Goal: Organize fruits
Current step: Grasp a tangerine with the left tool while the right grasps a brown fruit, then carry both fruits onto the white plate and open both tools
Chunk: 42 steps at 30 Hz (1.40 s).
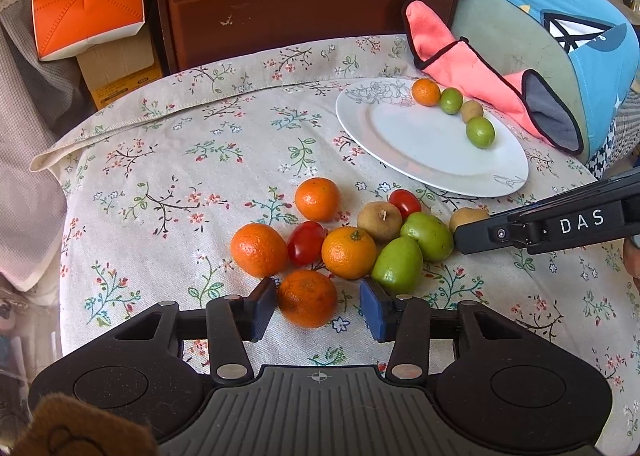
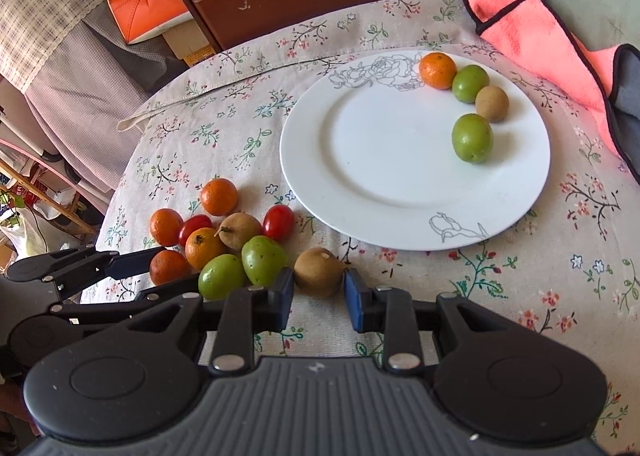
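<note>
My left gripper (image 1: pixel 318 306) straddles a mandarin (image 1: pixel 307 298), jaws apart; one pad (image 1: pixel 262 308) touches its side.

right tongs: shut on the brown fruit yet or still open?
Open. The right tongs straddle the brown fruit, pads either side; the right pad shows a gap.

2 wrist views, close, share plate (image 1: pixel 400 144).

Quick count: five oranges total, four in the pile (image 1: pixel 317 198) and one on the plate (image 2: pixel 437 70). Four green fruits (image 2: pixel 472 138), three brown ones (image 2: pixel 319 271), two cherry tomatoes (image 1: pixel 306 242), one white plate (image 2: pixel 360 176).
</note>
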Motion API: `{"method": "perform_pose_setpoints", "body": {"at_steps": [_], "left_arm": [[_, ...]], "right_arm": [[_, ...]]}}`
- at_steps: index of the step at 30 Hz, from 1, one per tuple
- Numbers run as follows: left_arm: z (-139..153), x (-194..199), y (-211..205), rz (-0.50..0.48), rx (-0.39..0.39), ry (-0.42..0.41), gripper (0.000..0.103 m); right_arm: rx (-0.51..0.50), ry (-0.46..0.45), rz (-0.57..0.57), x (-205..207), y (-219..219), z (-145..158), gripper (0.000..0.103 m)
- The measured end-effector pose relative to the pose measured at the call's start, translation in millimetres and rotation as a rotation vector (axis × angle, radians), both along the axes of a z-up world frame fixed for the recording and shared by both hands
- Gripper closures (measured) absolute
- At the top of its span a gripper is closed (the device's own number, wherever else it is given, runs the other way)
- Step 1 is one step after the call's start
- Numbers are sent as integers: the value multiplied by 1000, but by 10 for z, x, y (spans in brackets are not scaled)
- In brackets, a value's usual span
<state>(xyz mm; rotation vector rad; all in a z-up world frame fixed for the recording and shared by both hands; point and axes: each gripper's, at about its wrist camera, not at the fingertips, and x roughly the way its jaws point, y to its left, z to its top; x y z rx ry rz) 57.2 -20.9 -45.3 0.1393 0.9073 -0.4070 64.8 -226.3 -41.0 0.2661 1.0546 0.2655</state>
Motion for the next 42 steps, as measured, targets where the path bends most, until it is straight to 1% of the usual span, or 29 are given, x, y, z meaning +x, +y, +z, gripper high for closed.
{"method": "perform_pose_setpoints", "body": {"at_steps": [3,5,13,23,27,37,42], "left_arm": [[10,2,0,0,-6,-1,68],[17,5,9,-1,-18,1,75],[71,-1,46,14,-60,5,76],[266,-28,-6,13,-85,-51,76],[350,-37,-47,6,-86,-84,76],[617,-20,-181,-23,-144,-139,76],[722,111,-246,-21,-199,-128,76]], "right_arm": [[-6,-5,3,0,7,-8,74],[-9,-9,6,-2,13,-9,74],[-34,-44,31,-25,45,68,76],[-50,-127,48,-107,83,309,76],[-36,-151,31,-159,59,396,76],[-28,-197,-21,-254,-5,564,76],[-21,-231,-67,-257,-118,682,76]]}}
